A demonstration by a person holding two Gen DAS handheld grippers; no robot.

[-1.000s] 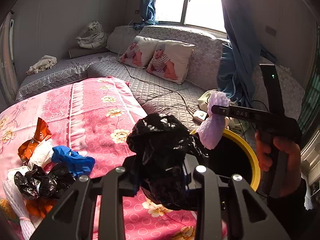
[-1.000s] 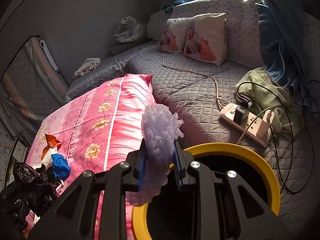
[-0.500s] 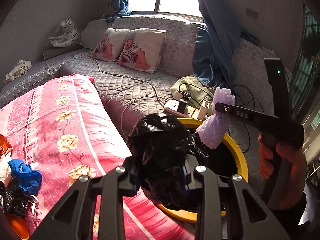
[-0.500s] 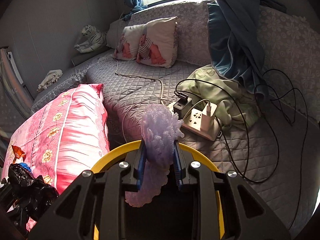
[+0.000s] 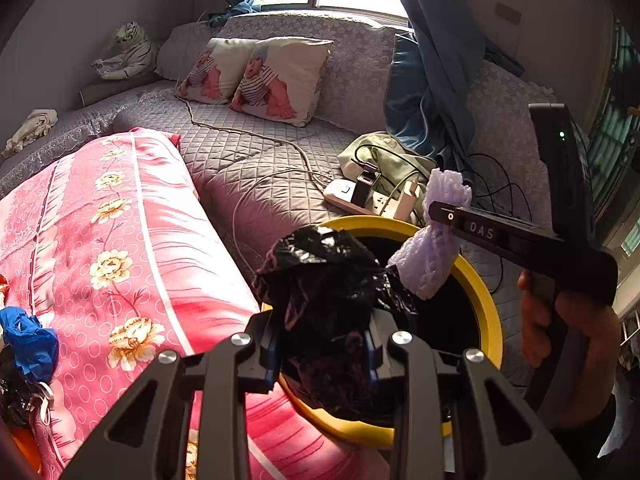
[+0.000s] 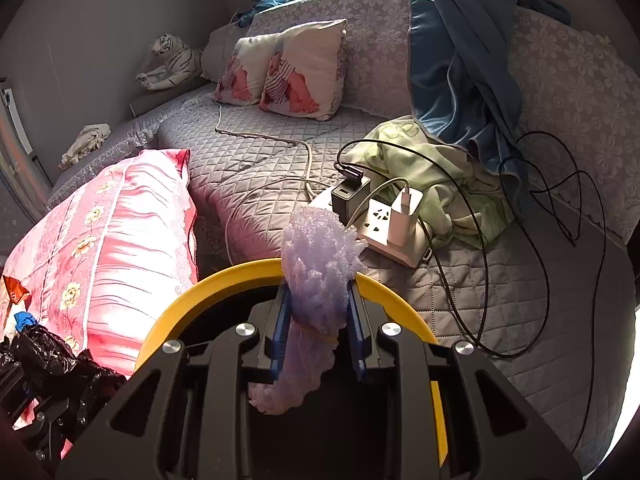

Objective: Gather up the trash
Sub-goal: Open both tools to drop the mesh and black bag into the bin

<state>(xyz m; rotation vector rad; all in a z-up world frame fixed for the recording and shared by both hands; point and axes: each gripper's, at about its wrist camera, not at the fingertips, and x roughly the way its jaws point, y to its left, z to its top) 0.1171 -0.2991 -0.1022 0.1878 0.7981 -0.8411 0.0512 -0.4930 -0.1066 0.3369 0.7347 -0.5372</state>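
My left gripper [image 5: 322, 344] is shut on a crumpled black plastic bag [image 5: 320, 280] and holds it over the near rim of a yellow-rimmed bin [image 5: 486, 280]. My right gripper [image 6: 318, 312] is shut on a piece of purple foam netting [image 6: 316, 264] and holds it over the far rim of the same bin [image 6: 240, 276]. The right gripper with the netting [image 5: 434, 240] also shows in the left wrist view. The black bag [image 6: 52, 356] shows at the lower left of the right wrist view.
More trash lies on the pink floral quilt [image 5: 120, 240] at the left: a blue scrap [image 5: 28, 340] and a black bag [image 5: 12, 392]. A white power strip [image 6: 384, 224] with chargers and cables sits behind the bin on the grey bed, beside a green cloth [image 6: 440, 168].
Both grippers have moved right, away from the trash pile on the quilt, and now hang over the bin. Both keep their hold.
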